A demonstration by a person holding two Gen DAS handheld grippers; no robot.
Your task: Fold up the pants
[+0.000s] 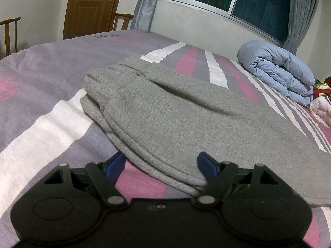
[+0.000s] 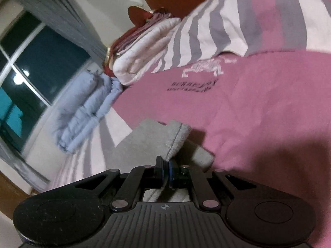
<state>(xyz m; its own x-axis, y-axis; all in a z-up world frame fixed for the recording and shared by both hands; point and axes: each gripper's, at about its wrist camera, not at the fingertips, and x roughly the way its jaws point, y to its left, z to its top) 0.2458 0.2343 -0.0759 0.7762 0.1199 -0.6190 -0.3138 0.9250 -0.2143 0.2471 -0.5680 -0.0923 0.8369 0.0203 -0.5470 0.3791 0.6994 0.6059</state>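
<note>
Grey pants (image 1: 165, 111) lie on the striped pink, grey and white bedspread (image 1: 41, 78), folded lengthwise with the legs stacked; the gathered end points to the far left. My left gripper (image 1: 161, 165) is open, its blue fingertips (image 1: 115, 163) straddling the near hemmed edge of the pants, low over the bed. In the right wrist view, my right gripper (image 2: 165, 165) is shut on an edge of the grey pants (image 2: 175, 138) and holds it lifted over the pink bedspread (image 2: 258, 113). The view is tilted and blurred.
A folded light-blue quilt (image 1: 279, 72) lies at the far right of the bed, also in the right wrist view (image 2: 86, 107). White and red folded bedding (image 2: 144, 41) sits near it. A window (image 1: 227, 0), curtains, door (image 1: 91, 6) and wooden chairs (image 1: 8, 35) stand behind.
</note>
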